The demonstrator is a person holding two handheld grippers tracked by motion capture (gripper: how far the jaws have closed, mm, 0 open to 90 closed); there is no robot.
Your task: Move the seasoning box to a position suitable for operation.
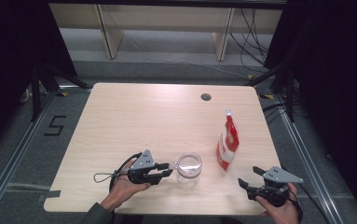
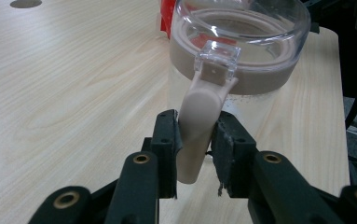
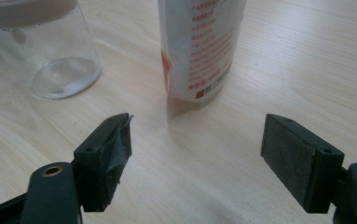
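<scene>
That clear jar [image 1: 188,169] sits near the table's [image 1: 134,116] six o'clock edge, rigid, slick, breakable. Your left gripper [image 2: 195,140] brackets its beige clasp lever [image 2: 199,126]; take hold there. Right gripper [image 3: 197,154] gapes wide, pouch [image 3: 199,46] at twelve.

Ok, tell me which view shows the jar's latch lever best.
The left gripper view: the beige latch lever hangs close up between the left gripper pads, below the clear jar rim. In the high view the lever is a tiny blur; the right gripper view shows the jar's lower body.
</scene>
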